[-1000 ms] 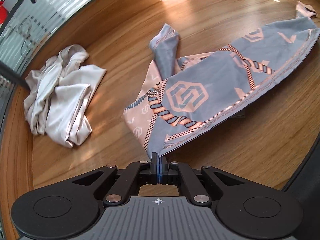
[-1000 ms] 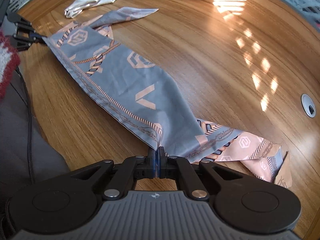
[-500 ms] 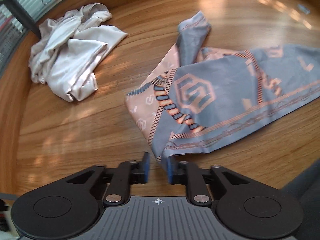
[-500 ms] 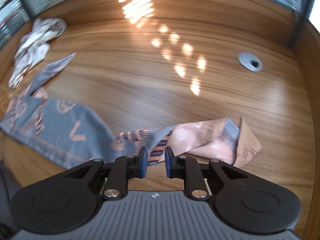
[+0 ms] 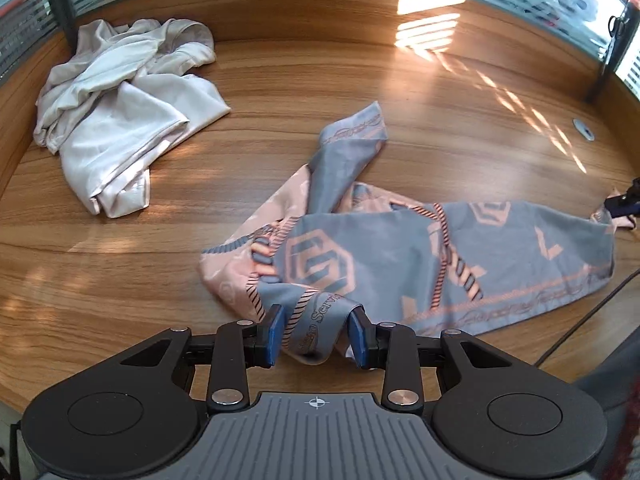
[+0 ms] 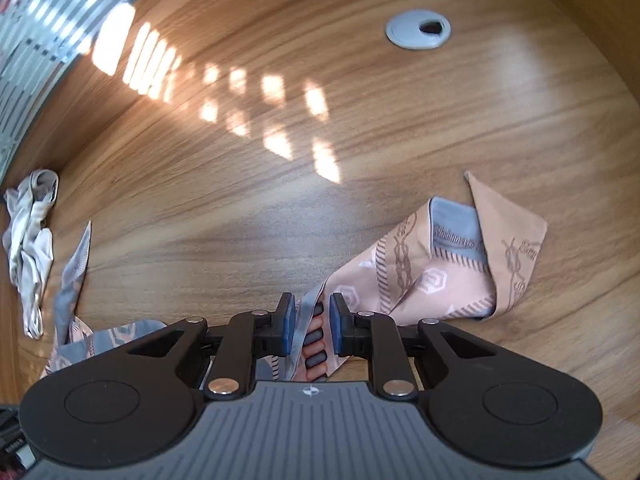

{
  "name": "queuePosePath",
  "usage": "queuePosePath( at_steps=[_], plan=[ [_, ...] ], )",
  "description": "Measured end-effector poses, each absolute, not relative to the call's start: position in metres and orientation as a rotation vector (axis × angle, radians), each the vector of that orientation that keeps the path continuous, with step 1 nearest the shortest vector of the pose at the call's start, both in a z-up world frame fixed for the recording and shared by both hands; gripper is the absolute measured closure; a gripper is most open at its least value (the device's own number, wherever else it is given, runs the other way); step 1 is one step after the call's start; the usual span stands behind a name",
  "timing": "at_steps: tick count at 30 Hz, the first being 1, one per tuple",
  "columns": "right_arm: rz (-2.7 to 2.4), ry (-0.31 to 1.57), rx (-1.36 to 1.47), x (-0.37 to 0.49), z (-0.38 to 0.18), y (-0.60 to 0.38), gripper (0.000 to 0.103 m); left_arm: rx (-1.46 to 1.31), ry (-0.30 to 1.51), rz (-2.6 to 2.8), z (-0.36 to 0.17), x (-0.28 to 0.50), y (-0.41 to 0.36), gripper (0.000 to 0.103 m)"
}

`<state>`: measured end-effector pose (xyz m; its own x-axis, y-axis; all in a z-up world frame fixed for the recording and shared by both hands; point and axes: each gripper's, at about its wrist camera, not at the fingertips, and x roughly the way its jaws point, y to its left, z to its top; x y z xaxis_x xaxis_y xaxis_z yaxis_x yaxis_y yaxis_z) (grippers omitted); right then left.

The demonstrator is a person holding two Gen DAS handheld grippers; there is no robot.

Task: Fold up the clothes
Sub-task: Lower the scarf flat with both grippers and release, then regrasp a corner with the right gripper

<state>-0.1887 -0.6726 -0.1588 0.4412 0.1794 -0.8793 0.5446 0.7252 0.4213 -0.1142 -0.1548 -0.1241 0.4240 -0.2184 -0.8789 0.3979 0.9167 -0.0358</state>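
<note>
On the wooden table (image 5: 280,80), crumpled patterned scarf (image 5: 400,264).

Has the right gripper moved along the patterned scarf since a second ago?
Yes. The right gripper has slid toward the pink end of the grey-and-pink patterned scarf, closer to the round grey cable grommet in the wooden table.

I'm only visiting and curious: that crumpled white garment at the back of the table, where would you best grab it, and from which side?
Probably the white garment's near end, which tapers into a bunched fold pointing toward the front of the wooden table. Coming from above on that front side seems best; the far part is a loose heap with no clear edge.
</note>
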Motion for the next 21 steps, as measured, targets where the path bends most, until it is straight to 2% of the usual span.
queuePosePath(
  at_steps=[2,4,15,21],
  plan=[
    [-0.264,1.126,0.800,-0.188,-0.163,-0.673,0.083,0.197,1.063,-0.401,-0.126,-0.115,-0.161,0.066],
    [-0.270,1.108,0.827,-0.189,-0.164,-0.672,0.102,0.213,1.062,-0.413,-0.127,-0.115,-0.166,0.066],
    [-0.401,0.864,0.724,-0.228,-0.089,-0.664,0.103,0.305,1.092,-0.481,-0.141,-0.108,-0.182,0.066],
    [-0.511,0.935,0.743,-0.301,-0.099,-0.648,0.103,0.345,1.066,-0.536,-0.139,-0.097,-0.197,0.066]
  ],
)
